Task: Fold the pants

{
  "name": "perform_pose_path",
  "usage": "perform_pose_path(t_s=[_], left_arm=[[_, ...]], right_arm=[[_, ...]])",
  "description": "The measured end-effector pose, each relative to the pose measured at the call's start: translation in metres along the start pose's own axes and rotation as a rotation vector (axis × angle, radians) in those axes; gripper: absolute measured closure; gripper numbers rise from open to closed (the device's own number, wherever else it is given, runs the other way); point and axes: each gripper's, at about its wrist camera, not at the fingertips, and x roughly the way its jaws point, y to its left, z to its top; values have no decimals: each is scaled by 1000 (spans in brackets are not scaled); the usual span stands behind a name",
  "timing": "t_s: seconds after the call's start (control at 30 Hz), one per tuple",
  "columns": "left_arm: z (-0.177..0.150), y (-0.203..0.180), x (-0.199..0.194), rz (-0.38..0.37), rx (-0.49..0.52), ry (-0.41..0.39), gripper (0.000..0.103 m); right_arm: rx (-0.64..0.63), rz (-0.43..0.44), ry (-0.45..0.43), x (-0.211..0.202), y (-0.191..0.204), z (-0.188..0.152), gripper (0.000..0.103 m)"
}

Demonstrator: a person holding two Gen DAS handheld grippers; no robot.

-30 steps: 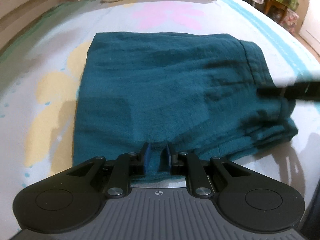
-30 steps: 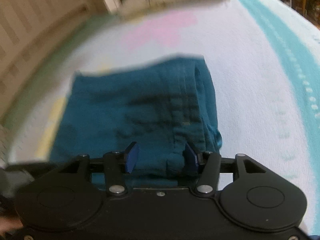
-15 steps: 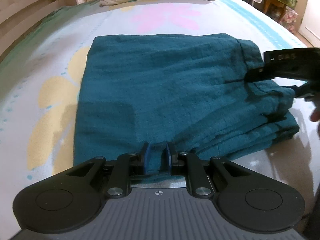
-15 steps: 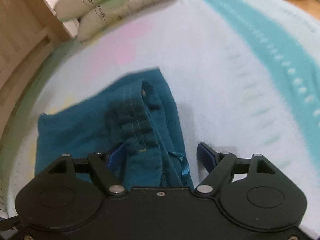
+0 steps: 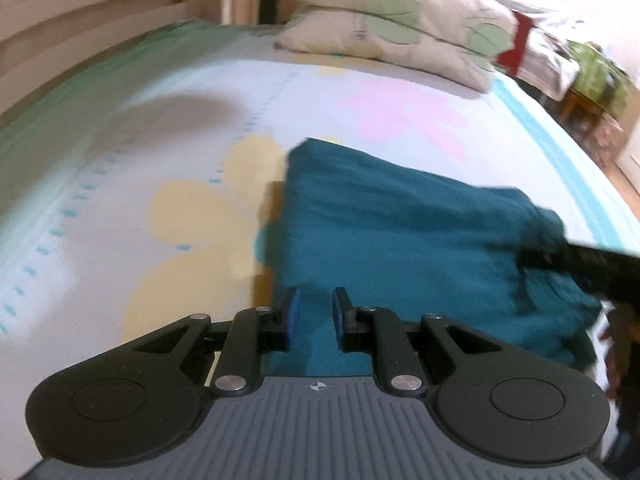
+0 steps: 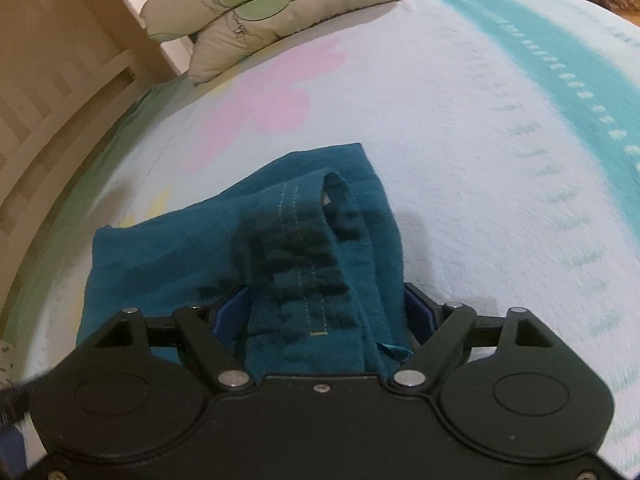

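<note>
The teal pants lie folded on the bed. In the left wrist view my left gripper holds its blue pads a narrow gap apart with the near-left edge of the pants between them. My right gripper is wide open, and the stitched waistband end of the pants is bunched up between its spread fingers. Its blue pads are partly hidden behind the cloth. The right gripper also shows as a dark bar at the right of the left wrist view.
Two leaf-print pillows lie at the head of the bed. A wooden bed frame runs along the left. The sheet has pink and yellow flowers and a teal stripe. Furniture stands off the bed at far right.
The left view has swung up and left, so the pants sit more to the right. The right gripper has pushed further onto the waistband, which now bunches up between its open fingers.
</note>
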Motion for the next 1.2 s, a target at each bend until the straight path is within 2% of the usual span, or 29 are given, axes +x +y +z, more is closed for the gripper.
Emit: perform_pose_path(t_s=[0.2, 0.37, 0.43, 0.53, 0.63, 0.67, 0.73, 0.8, 1.03, 1.2], left_arm=[[8, -4, 31, 13, 43, 85, 86], [4, 0, 23, 92, 47, 24, 86], [6, 6, 21, 85, 36, 19, 86], [9, 12, 29, 64, 45, 59, 86], [11, 20, 37, 36, -8, 88, 84], [11, 22, 39, 36, -24, 94, 83], [13, 23, 42, 26, -34, 107, 56], [13, 23, 46, 10, -31, 133, 37], [18, 12, 62, -14, 9, 162, 36], [33, -11, 77, -54, 90, 168, 37]], right_arm=[[71, 43, -11, -2, -10, 1, 19], [83, 52, -13, -2, -11, 2, 19], [78, 50, -13, -1, -11, 2, 19], [75, 50, -12, -1, -11, 2, 19], [79, 54, -12, -1, -11, 2, 19], [81, 53, -12, -1, -10, 2, 19], [77, 51, -12, 0, -10, 2, 19], [73, 50, -12, -1, -10, 2, 19], [62, 43, -13, 0, -8, 2, 19], [55, 35, -16, 0, -4, 0, 19]])
